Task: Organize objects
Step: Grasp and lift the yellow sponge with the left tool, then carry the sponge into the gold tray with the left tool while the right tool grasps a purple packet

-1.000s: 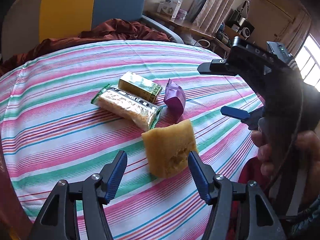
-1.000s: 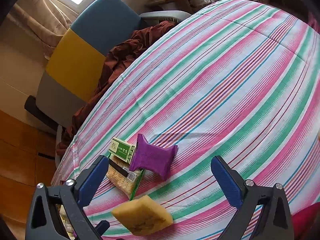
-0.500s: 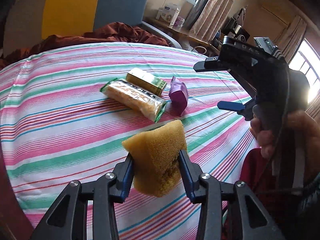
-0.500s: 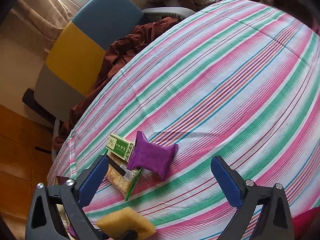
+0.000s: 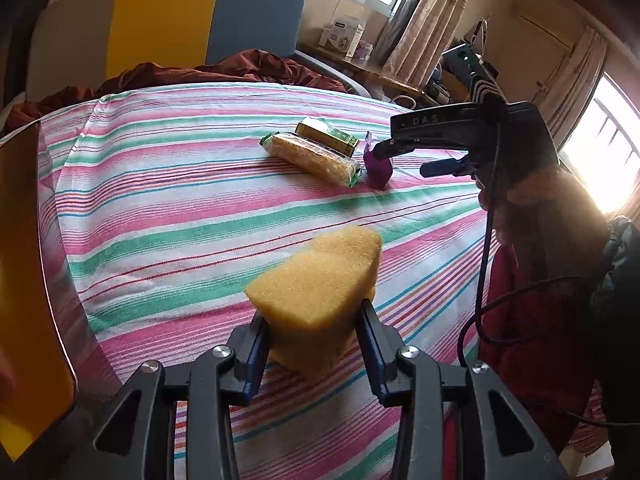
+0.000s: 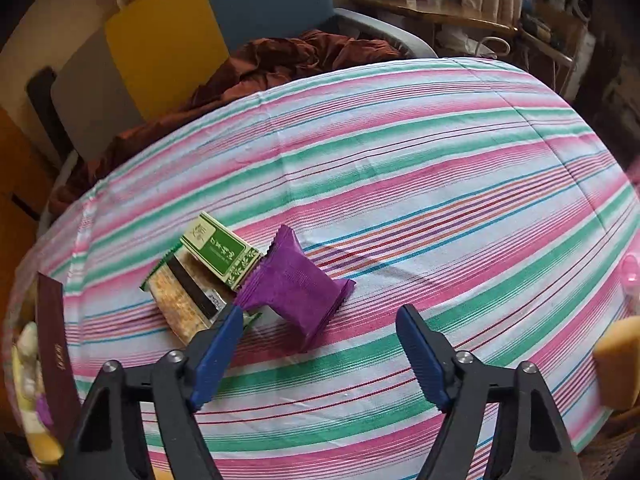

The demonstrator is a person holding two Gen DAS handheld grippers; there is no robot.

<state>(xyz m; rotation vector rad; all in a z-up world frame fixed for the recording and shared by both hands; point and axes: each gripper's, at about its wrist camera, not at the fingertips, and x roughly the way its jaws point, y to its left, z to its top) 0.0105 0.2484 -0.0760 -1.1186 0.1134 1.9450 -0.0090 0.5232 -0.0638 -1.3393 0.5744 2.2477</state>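
Observation:
My left gripper [image 5: 312,324] is shut on a yellow sponge [image 5: 316,280] and holds it above the striped tablecloth [image 5: 180,200]. The sponge also shows at the right edge of the right wrist view [image 6: 616,360]. My right gripper [image 6: 320,320] is open and hovers just in front of a purple packet [image 6: 300,284]. Left of the packet lie a green box [image 6: 218,248] and a long snack pack [image 6: 180,300]. In the left wrist view the snack pack [image 5: 312,158], green box [image 5: 326,136] and purple packet [image 5: 378,166] lie at the far right, with the right gripper [image 5: 440,152] over them.
A dark red box edge [image 6: 54,348] stands at the table's left, seen as a yellow-brown panel in the left wrist view [image 5: 28,280]. A yellow and blue chair [image 5: 204,24] with a brown cloth [image 5: 240,68] stands behind the table. A wicker basket rim [image 6: 616,440] is at the lower right.
My left gripper closed on the sponge, lifted it off the cloth and drew back to the left. My right gripper moved down and closer to the purple packet, still open.

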